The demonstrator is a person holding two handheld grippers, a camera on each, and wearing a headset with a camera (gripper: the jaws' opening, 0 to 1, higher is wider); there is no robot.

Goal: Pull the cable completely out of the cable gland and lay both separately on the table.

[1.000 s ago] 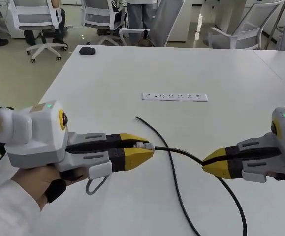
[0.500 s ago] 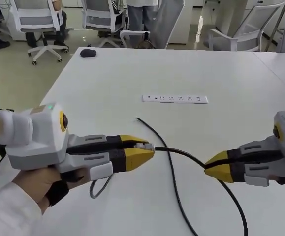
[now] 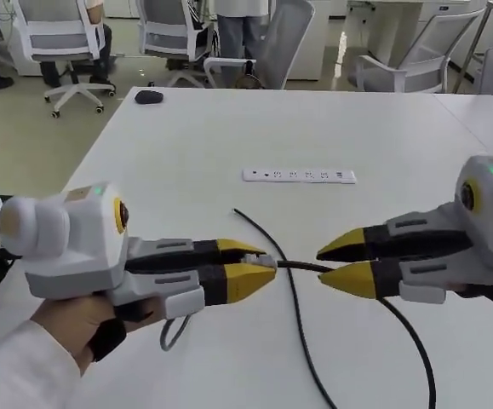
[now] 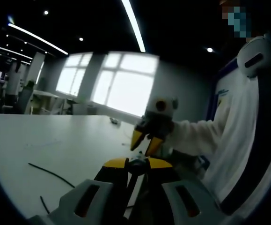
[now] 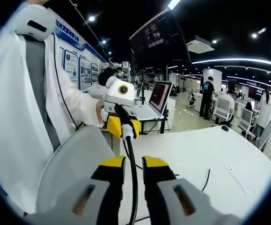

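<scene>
Here the left claw [image 3: 269,264] clamps the cable gland [image 3: 264,258] — mostly hidden; right claw [image 3: 320,271] gapes around the cable [image 3: 301,266].

The table [image 3: 186,145] is big, white and flat. A long white power strip [image 3: 299,176] lies flat near the middle of it. A small dark mouse [image 3: 148,97] sits far off by the back edge, well apart from the power strip. A thin black cable [image 3: 300,332] lies on the table too. Its loose end is near the power strip but does not touch it. From there it bends across the white top toward the near edge.
</scene>
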